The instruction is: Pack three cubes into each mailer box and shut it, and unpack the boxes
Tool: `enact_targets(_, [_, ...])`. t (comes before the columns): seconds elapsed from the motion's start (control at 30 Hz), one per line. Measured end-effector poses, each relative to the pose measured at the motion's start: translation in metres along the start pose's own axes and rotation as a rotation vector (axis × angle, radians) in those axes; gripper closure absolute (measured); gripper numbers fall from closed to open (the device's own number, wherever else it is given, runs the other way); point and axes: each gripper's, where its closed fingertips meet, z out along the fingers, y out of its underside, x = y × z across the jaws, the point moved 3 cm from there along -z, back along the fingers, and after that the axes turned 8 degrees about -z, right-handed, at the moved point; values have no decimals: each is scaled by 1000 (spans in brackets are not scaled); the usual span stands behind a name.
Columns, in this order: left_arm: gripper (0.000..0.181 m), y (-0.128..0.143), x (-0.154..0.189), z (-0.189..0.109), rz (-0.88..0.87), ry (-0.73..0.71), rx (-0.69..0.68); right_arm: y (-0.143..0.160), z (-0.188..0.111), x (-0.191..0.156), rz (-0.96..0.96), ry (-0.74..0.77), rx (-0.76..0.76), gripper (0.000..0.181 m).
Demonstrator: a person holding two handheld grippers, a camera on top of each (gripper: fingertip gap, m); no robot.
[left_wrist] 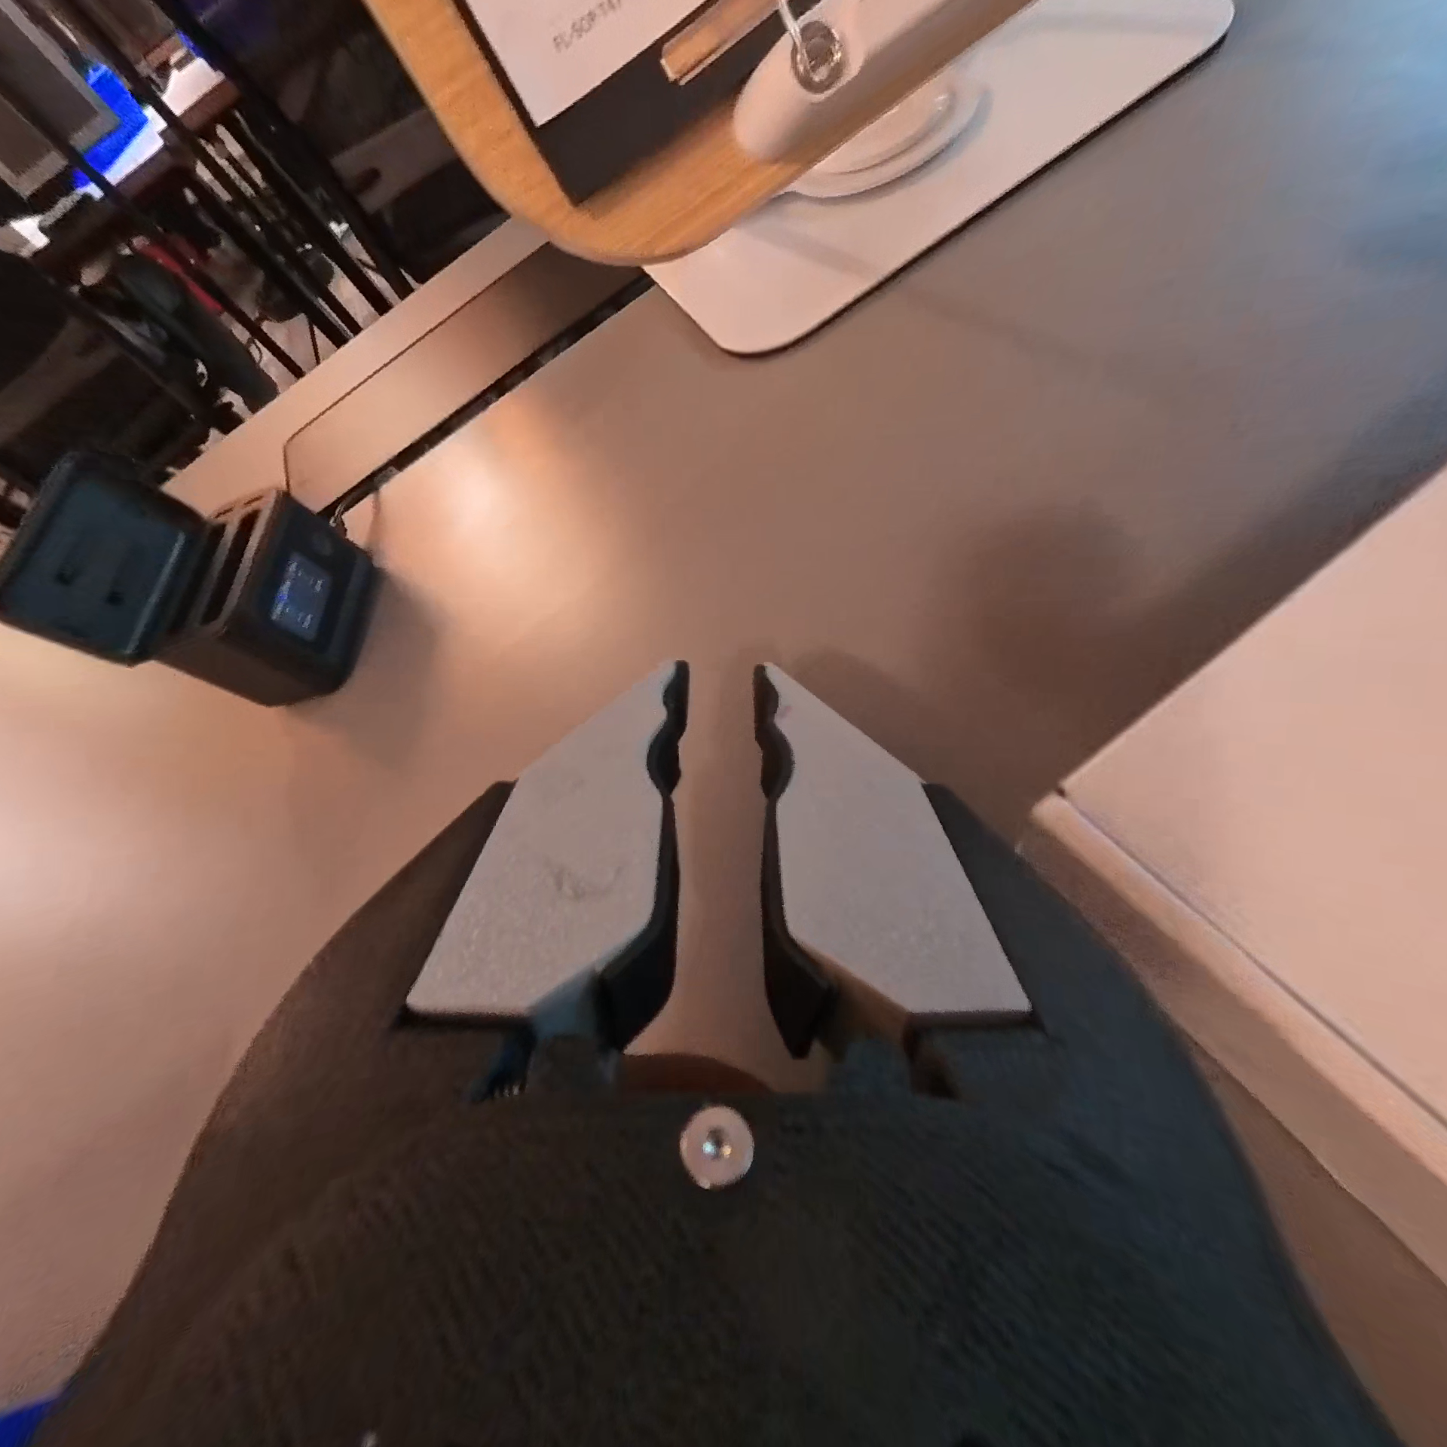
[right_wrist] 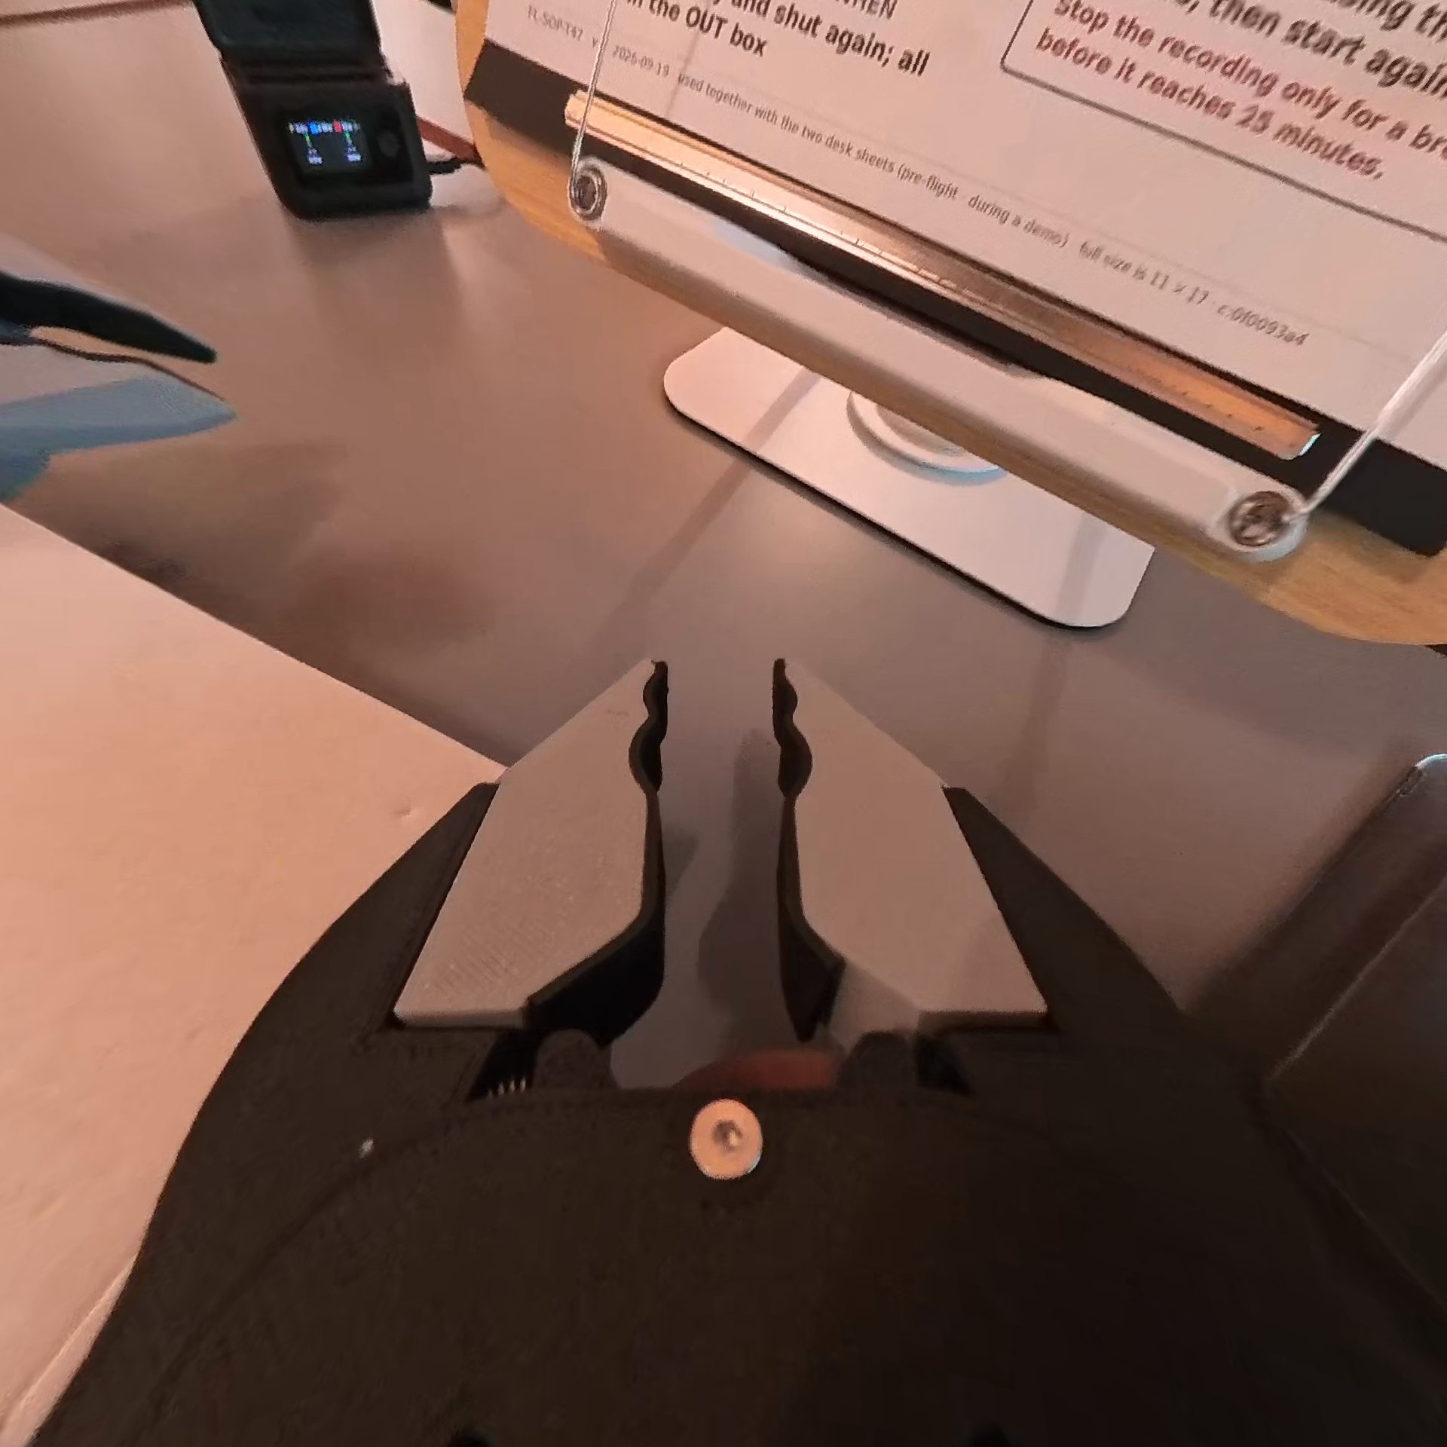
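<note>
My left gripper (left_wrist: 720,681) hovers over the grey-brown table, its jaws nearly closed with a thin gap and nothing between them. A white mailer box (left_wrist: 1292,744) lies to its right, lid flat. My right gripper (right_wrist: 720,681) is also drawn nearly shut and empty, with the same white box (right_wrist: 196,783) to its left. The left gripper (right_wrist: 211,384) pokes in at the left edge of the right wrist view. No cubes are in view.
A sign board on a white stand base (left_wrist: 900,258) stands at the back of the table and shows close ahead in the right wrist view (right_wrist: 940,501). A black device with a small screen (left_wrist: 297,611) sits at the left. A dark container edge (right_wrist: 1370,979) is at right. There is about 20 cm between the tips of the two grippers.
</note>
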Motion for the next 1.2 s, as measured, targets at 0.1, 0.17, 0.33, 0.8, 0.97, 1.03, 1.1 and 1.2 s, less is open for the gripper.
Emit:
enact_targets(0.1, [164, -3, 3, 13, 51, -8, -29, 3, 4, -1, -12, 3, -32, 157])
enact_targets(0.17, [164, -6, 5, 14, 72, -19, -6, 2, 3, 0, -9, 17, -21, 158])
enact_targets(0.33, [168, -15, -1, -1, -17, 18, 100, 3, 4, 4, 28, 22, -22, 158])
enact_targets(0.8, [172, -10, -4, -5, -10, 10, 89, 3, -2, 0, 47, 24, -7, 158])
enact_targets(0.97, [172, -10, -4, -6, -20, 10, 91, 3, -2, 0, 55, 8, -5, 159])
enact_targets(1.03, [172, -10, -6, -8, -38, 16, 95, 3, -3, 0, 60, 4, -1, 159])
enact_targets(1.1, [170, -10, -4, -10, -46, 47, 100, 4, -3, 0, 61, -8, -8, 160])
enact_targets(1.2, [169, -8, -1, -19, 29, 107, 92, 5, -8, 1, 28, -37, -17, 160])
